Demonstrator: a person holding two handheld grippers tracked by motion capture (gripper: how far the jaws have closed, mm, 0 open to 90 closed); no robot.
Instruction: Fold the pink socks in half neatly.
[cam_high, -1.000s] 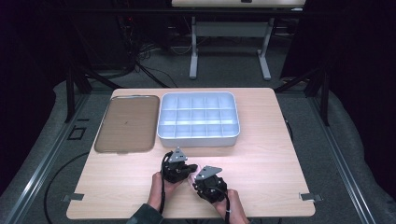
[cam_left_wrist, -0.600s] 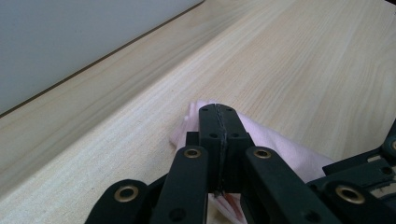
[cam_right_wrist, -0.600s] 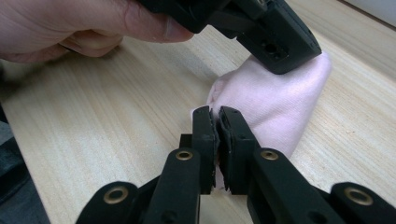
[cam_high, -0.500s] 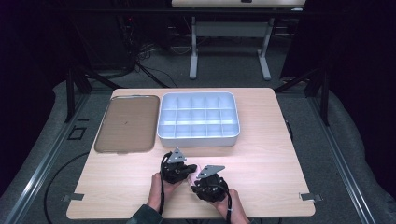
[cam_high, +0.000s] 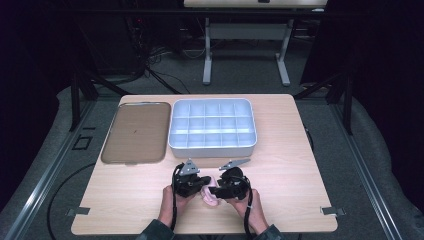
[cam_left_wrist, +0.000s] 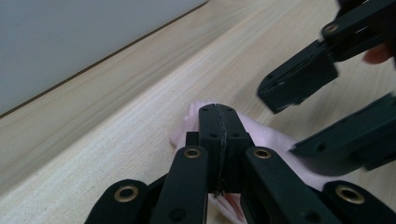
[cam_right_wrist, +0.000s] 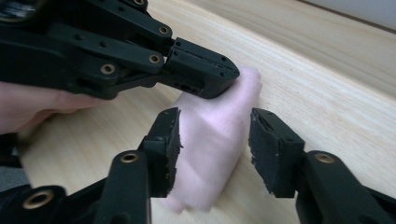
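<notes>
Pink cloth (cam_high: 209, 196), folded and soft, lies on the wooden worktop (cam_high: 290, 165) near the person's edge, between two hand-held grippers. The left gripper (cam_left_wrist: 218, 122) has its fingers pressed together, pinching the cloth's edge. The right gripper (cam_right_wrist: 214, 140) has its fingers spread — one on each side of the cloth, neither visibly squeezing it. Farther back on the worktop sits a pale blue compartment tray (cam_high: 212, 126), and just to its left a flat brown tray (cam_high: 135, 132) — both well apart from the cloth.
</notes>
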